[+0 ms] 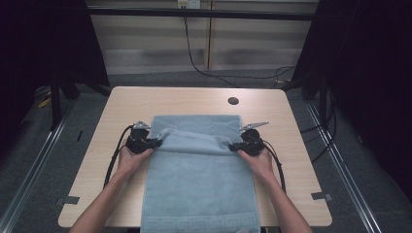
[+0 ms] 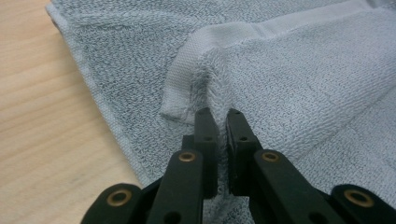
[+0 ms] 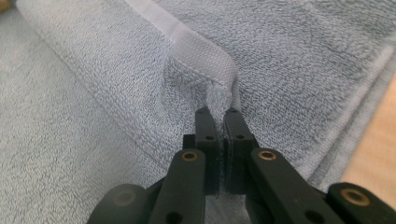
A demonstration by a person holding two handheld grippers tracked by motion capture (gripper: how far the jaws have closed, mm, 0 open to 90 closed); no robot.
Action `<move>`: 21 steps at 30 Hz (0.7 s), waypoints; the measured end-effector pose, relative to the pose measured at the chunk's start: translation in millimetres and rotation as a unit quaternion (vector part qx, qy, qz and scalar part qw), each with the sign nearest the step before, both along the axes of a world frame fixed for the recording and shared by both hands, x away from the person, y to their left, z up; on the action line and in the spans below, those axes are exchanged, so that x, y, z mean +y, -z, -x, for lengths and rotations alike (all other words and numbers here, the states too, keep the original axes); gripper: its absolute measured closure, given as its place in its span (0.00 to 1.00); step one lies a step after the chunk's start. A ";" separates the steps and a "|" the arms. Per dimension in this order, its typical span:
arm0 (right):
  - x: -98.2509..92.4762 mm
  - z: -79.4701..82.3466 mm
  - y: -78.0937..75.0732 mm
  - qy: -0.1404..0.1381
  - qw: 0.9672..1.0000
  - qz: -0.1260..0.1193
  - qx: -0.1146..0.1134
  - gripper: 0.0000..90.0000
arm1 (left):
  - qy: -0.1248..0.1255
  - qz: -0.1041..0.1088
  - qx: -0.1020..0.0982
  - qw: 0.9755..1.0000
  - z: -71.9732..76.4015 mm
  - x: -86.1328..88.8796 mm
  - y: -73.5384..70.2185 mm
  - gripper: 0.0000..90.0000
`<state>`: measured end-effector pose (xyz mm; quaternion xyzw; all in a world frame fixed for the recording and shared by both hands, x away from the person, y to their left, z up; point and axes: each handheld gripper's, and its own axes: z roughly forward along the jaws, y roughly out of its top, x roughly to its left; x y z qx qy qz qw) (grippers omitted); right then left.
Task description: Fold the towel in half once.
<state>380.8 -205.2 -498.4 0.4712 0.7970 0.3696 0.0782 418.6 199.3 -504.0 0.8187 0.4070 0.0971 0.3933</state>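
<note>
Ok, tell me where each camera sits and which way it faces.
High view: above the person's side, looking forward and down on the table and towel; both forearms, left gripper and right gripper show.
Left gripper view: on the left gripper, looking along its jaws, shut on a towel fold beside bare tabletop.
Right gripper view: on the right gripper, looking along its jaws, shut on the towel's hem.
Shared: the two gripper views both show the towel pinched at a hemmed edge.

Pale grey-blue towel with key-pattern border, light wood table, black claws
</note>
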 end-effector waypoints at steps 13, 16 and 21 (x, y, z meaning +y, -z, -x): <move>7.3 -23.8 5.2 0.031 0.999 -0.012 -0.021 0.97 | -0.050 0.033 0.004 0.998 -27.1 1.7 5.5 0.95; 6.5 -25.0 4.8 0.032 0.999 -0.007 -0.023 0.97 | -0.036 0.022 0.011 0.999 -32.4 2.1 2.8 0.95; 1.6 -24.1 3.6 0.021 0.999 -0.026 -0.028 0.97 | -0.029 0.046 0.015 0.998 -27.2 7.0 -1.6 0.94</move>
